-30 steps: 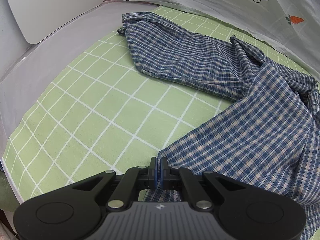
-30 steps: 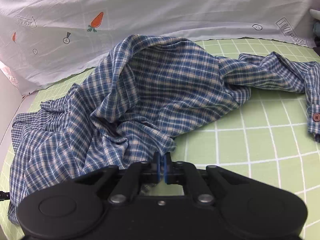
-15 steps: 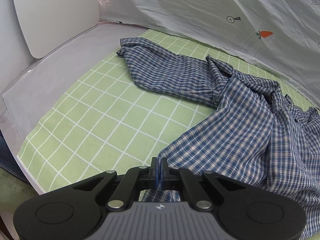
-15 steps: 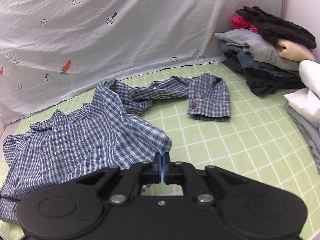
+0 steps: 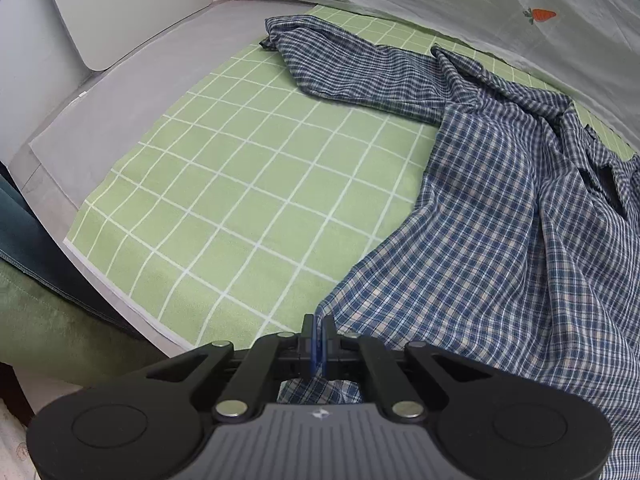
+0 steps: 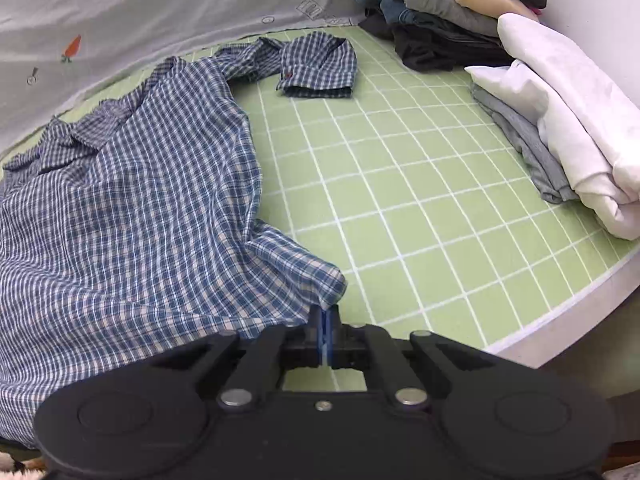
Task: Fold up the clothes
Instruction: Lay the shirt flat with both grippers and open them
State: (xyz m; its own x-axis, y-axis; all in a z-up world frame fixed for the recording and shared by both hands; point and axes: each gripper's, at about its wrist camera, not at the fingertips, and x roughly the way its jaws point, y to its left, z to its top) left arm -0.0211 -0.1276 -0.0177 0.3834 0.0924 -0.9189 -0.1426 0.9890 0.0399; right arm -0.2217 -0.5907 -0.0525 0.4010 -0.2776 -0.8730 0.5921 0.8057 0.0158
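Observation:
A blue plaid shirt (image 5: pixel 500 216) lies spread over the green checked mat (image 5: pixel 248 184), one sleeve stretched toward the far left. My left gripper (image 5: pixel 318 326) is shut on the shirt's near hem corner. In the right wrist view the same plaid shirt (image 6: pixel 132 200) drapes leftward, its other sleeve and buttoned cuff (image 6: pixel 316 66) lying at the back. My right gripper (image 6: pixel 325 314) is shut on the shirt's other hem corner, just above the mat (image 6: pixel 400 184). The hem between the two grippers is hidden under the gripper bodies.
A pile of folded clothes (image 6: pixel 448 12) stands at the back right, with a white folded garment (image 6: pixel 568 128) on grey ones along the right edge. A white patterned sheet (image 5: pixel 480 4) rises behind the mat. A white board (image 5: pixel 128 8) leans at the far left. The mat's front edge (image 5: pixel 120 292) lies near.
Both grippers have pulled back toward the mat's front edge with the hem corners held. The shirt has drawn out flatter and its sleeves now trail at the back.

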